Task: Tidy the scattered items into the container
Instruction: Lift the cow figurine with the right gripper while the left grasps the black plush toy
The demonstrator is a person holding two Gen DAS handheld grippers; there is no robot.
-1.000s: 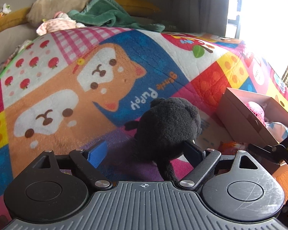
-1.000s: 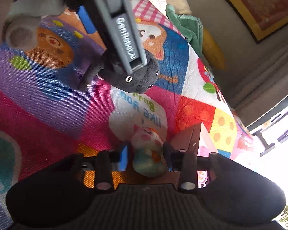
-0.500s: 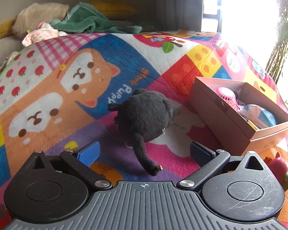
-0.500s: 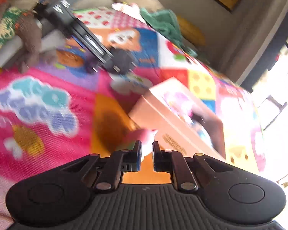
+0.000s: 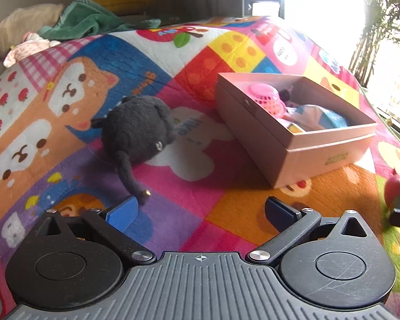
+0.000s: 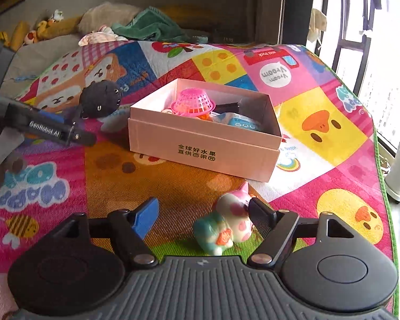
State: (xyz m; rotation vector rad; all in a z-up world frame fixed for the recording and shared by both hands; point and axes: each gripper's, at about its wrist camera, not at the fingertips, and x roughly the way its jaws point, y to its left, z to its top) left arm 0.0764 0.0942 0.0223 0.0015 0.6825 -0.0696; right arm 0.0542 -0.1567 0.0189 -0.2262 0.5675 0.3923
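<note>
A patchwork play mat carried a pink cardboard box, already holding a pink basket. Left of the box lay a black plush toy, with the left gripper spread fully and empty short of it. Before the box, the right gripper had just been opening, its jaws wide around a small pastel figurine that leaned against the right finger, ungripped. Unbalanced there, the figurine risked tipping or rolling aside at closure.
</note>
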